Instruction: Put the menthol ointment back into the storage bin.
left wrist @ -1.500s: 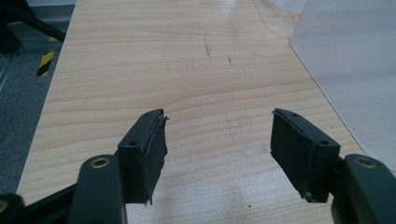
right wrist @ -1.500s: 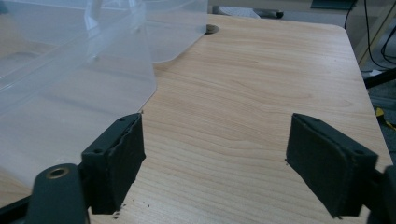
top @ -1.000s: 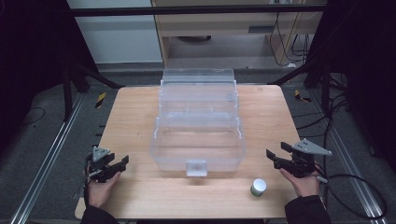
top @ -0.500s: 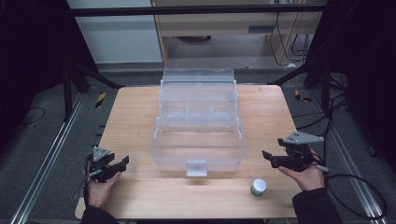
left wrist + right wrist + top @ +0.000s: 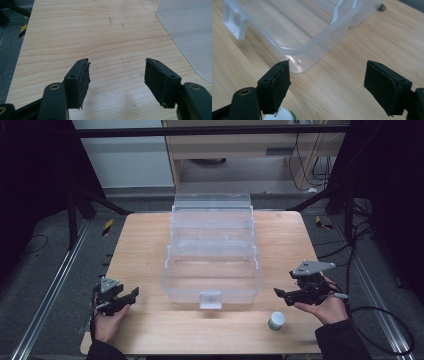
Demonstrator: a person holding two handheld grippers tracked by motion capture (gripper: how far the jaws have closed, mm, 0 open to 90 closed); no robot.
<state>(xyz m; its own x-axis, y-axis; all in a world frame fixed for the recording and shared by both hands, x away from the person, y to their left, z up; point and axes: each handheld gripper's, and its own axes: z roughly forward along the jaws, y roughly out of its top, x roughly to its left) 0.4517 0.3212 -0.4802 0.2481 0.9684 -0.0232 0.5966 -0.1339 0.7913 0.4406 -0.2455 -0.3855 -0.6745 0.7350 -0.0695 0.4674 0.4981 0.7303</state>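
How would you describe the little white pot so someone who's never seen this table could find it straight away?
Start at the big clear plastic storage box in the middle of the light wooden table. The small round white pot with a green base stands near the table's front edge, beside the right gripper. It is the table's one small opaque item.

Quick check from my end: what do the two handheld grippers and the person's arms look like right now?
Both grippers are black, each with two flat rectangular jaws faced with dark pads. The left gripper and the right gripper each carry a grey three-cornered plate on top. A black cable trails from the right one across the floor. The person wears dark sleeves.
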